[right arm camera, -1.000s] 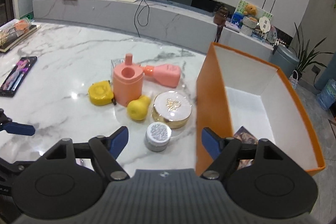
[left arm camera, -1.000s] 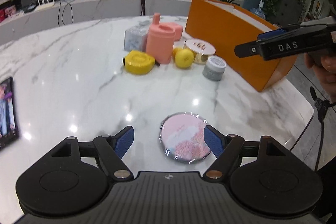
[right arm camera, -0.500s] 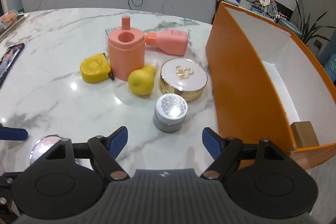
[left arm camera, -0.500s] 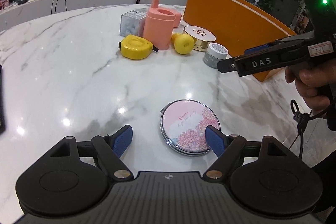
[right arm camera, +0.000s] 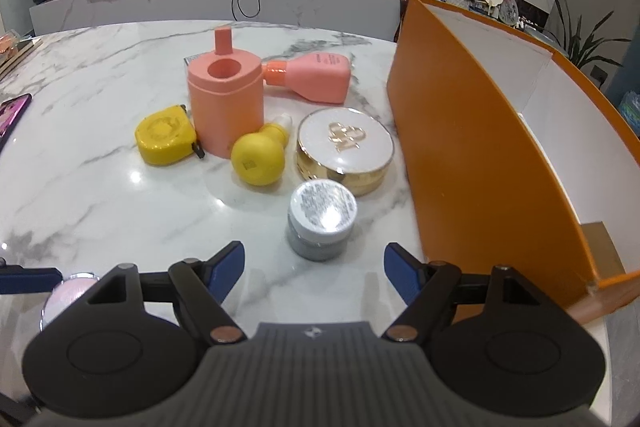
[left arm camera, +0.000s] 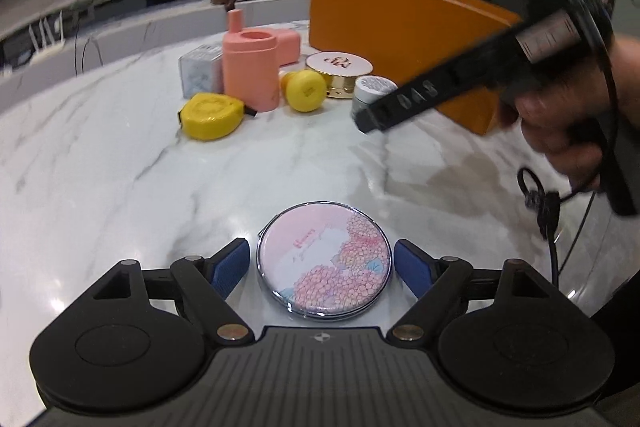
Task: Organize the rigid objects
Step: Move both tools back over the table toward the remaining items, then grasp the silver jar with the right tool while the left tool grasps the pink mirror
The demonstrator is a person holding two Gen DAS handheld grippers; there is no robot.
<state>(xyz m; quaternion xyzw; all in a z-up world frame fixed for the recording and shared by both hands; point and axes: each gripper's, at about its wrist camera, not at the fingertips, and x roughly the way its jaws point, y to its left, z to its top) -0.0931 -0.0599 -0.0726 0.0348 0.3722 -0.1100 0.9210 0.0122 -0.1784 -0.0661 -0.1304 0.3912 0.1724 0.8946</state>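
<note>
Since the earlier frames the left gripper (left arm camera: pixel 322 261) has closed in on the round pink mirror (left arm camera: pixel 325 261), and its jaws have just been opening wider. Mirror now lies flat on the marble table (left arm camera: pixel 100 187) between the blue pads; a thin gap seems to show on each side, so released, not gripping, though the right-hand gap is hard to judge.

Right gripper (right arm camera: pixel 314 267) has dropped lower toward the cluster. Jaws apart, nothing between them. Silver-lidded jar (right arm camera: pixel 322 221) stands just ahead of the fingertips, slightly right of centre, not touched.

Left to right in the right wrist view: yellow tape measure (right arm camera: pixel 165 135), tall pink container (right arm camera: pixel 226 103) upright, yellow bulb bottle (right arm camera: pixel 260 157) on its side, pink bottle (right arm camera: pixel 310 77) lying behind, gold compact (right arm camera: pixel 345 149), then orange box (right arm camera: pixel 480 163) at the table's right edge, open-topped
</note>
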